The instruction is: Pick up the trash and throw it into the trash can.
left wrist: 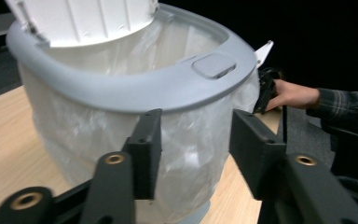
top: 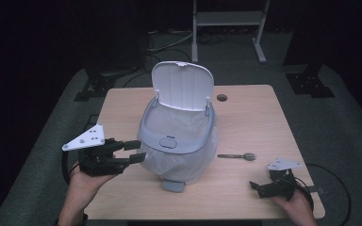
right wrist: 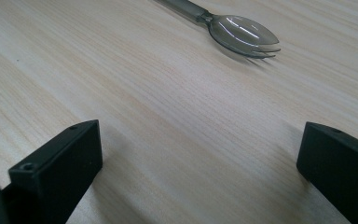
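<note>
While the lid stood up: the bin sat mid-counter, its lid raised and a clear liner hanging below the grey rim.
Left gripper: jaws partly parted, holding nothing, just beside the liner under the rim.
Right gripper: jaws wide apart and empty, low over the counter near its right front corner.
Spork: lay flat on the counter, right of the bin, a little ahead of the right jaws.
Step judged: picking up the spork for the bin.
Doing it well: approach along the handle, close on its narrow part, lift clear, and keep the left jaws off the thin liner.
</note>
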The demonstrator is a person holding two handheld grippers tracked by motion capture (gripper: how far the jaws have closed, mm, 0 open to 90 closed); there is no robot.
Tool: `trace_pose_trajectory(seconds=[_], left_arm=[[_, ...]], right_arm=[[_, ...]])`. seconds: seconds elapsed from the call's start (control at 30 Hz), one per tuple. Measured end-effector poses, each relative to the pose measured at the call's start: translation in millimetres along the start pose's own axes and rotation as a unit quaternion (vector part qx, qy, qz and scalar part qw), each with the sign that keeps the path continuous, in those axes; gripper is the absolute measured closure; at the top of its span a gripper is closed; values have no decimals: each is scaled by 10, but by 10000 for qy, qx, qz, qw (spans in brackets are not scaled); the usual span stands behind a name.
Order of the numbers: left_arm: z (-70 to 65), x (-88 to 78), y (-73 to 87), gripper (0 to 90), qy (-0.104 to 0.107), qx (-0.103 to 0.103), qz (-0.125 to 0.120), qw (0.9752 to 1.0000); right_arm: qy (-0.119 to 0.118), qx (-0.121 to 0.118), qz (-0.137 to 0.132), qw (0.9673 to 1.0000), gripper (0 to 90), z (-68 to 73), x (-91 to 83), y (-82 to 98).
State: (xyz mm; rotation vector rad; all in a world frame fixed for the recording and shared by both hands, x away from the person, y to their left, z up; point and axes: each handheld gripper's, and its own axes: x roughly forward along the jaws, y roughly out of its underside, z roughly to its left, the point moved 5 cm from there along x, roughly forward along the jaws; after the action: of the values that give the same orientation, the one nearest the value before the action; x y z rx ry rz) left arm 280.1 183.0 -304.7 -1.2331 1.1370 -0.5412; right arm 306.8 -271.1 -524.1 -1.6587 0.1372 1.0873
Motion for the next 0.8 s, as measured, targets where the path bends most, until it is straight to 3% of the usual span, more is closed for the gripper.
trace_pose_trajectory(seconds=[0.03,0.07,0.5,0.6,0.8], left_arm=[[10,-4,21,522,-37,-17,8,10000],[22,-7,63,467,-141,16,47,9999],[86,-36,339,262,-513,-62,192,9985],[114,-13,440,186,-656,-75,253,9975],[151,50,563,116,-766,-53,334,9965]], right_arm=[[0,0,0,10000,0,0,0,0],[1,0,1,10000,0,0,0,0],[2,-2,1,10000,0,0,0,0],[3,-1,1,10000,0,0,0,0],[3,0,2,10000,0,0,0,0]])
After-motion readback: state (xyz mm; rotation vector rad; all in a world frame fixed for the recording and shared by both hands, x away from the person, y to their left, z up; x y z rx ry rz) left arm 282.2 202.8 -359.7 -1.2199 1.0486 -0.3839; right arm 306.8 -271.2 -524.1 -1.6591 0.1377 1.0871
